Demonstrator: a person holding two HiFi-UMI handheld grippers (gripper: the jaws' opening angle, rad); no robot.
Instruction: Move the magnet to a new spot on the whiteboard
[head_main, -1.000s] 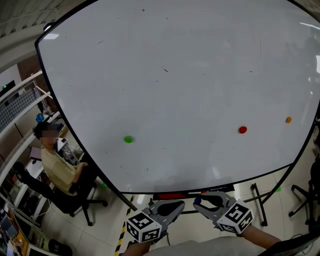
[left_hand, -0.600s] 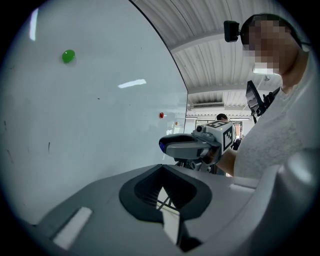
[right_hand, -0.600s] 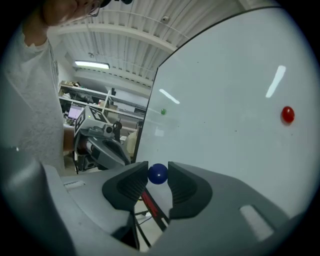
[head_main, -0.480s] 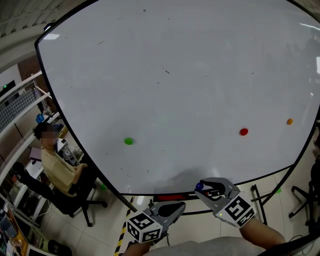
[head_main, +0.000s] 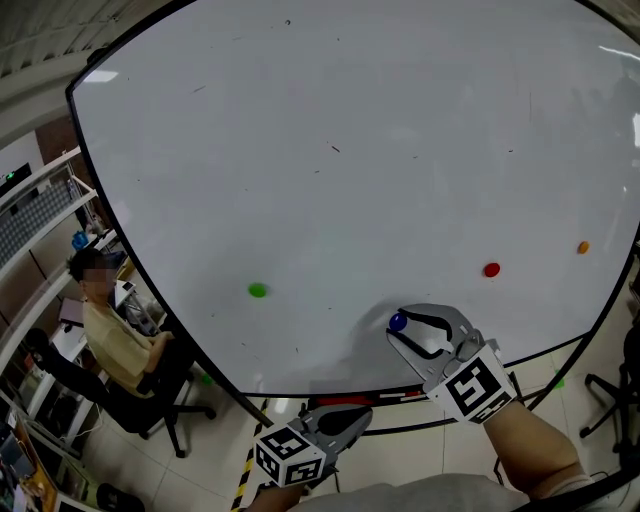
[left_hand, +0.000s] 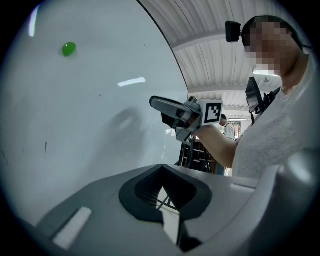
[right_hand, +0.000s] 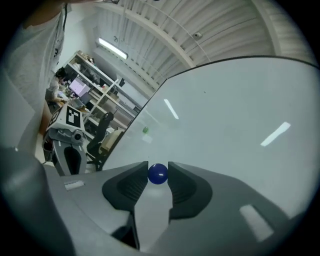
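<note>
whiteboard (head_main: 350, 150): four magnets, one per colour | green magnet (head_main: 258, 290) lower left | left gripper (head_main: 352, 414) bottom centre, below board, jaws pressed together, empty | right gripper (head_main: 400, 329) pinching blue magnet (head_main: 398, 321), board's lower centre | red magnet (head_main: 491, 270) right | orange magnet (head_main: 583, 247) far right

Grey plastic left gripper (head_main: 350, 415) and right gripper (head_main: 398, 330), black inner pads (right_hand: 125, 187), black-and-white marker cube (head_main: 472, 388) on each, pale grey shirt (left_hand: 280, 140)
</note>
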